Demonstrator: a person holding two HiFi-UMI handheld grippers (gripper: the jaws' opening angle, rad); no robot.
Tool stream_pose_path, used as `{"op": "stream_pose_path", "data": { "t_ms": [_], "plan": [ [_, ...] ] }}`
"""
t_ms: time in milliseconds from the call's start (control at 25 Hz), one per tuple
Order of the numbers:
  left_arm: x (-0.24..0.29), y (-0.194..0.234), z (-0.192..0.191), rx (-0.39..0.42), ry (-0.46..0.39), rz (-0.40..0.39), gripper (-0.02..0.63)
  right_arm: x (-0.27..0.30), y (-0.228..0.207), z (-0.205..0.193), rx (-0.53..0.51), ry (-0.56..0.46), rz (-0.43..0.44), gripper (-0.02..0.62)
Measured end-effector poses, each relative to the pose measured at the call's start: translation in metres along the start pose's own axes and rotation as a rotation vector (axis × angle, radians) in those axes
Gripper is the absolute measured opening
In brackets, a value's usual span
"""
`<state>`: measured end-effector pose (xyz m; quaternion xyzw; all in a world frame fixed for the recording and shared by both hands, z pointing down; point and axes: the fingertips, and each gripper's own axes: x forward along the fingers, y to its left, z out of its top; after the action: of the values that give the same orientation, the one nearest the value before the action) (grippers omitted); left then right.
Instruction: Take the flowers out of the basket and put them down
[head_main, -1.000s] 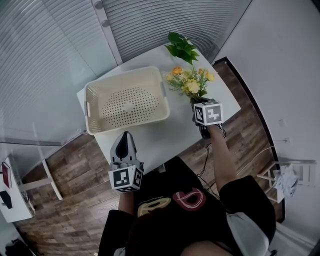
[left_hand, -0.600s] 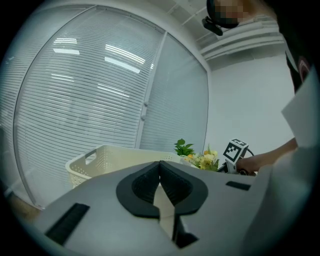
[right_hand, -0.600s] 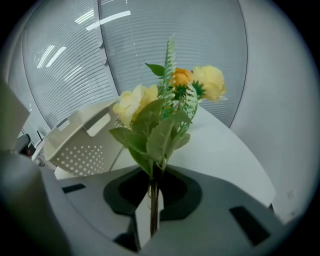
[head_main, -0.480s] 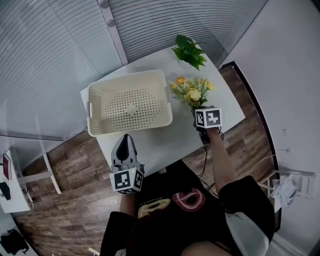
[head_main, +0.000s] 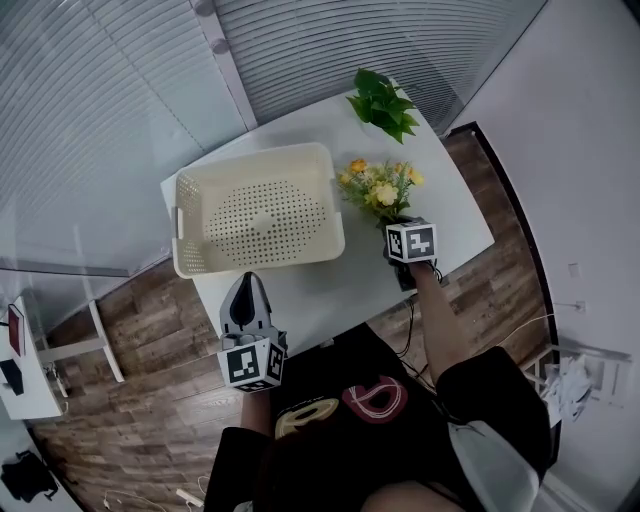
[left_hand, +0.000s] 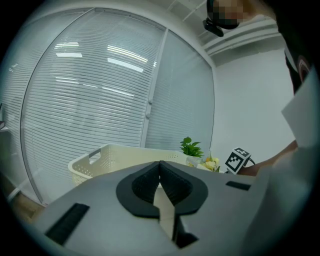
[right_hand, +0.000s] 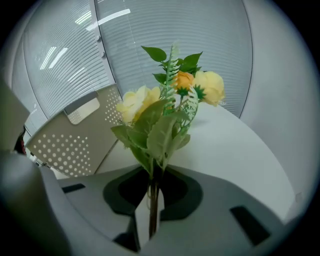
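Fingers (right_hand: 177, 192): right gripper (right_hand: 152, 200) pinching flowers (right_hand: 170, 100) by stems; left gripper (left_hand: 160, 190) pressed together, empty | Risk: if you release upright, they may topple off tabletop (head_main: 350, 285) edge.

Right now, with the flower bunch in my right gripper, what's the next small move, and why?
Probably lower the right gripper a little to lay the yellow flowers on the white table. Its jaws are shut on the stems, the bunch is already out of the cream basket, and bare tabletop lies beneath.
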<state>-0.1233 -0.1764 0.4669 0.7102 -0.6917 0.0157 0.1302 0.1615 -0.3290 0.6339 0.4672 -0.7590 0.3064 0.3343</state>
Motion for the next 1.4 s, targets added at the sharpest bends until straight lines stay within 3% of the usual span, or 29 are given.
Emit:
{"op": "stream_pose_path", "data": {
  "t_ms": [520,920,1160,1400],
  "plan": [
    [0.002,0.011,-0.002,-0.002,0.007,0.041,0.017,0.016,0.002,0.006,-0.042,-0.077,-0.009,0.058],
    [0.002,0.013,-0.004,-0.007,0.013,0.045,0.017,0.022,-0.002,0.003,-0.03,-0.054,-0.018,0.1],
    [0.002,0.011,-0.008,-0.011,0.027,0.048,0.017,0.022,0.002,0.004,-0.023,-0.053,0.01,0.167],
    [0.003,0.007,-0.006,-0.012,0.02,0.031,0.017,0.016,0.006,0.007,-0.031,-0.069,0.009,0.287]
  ]
}}
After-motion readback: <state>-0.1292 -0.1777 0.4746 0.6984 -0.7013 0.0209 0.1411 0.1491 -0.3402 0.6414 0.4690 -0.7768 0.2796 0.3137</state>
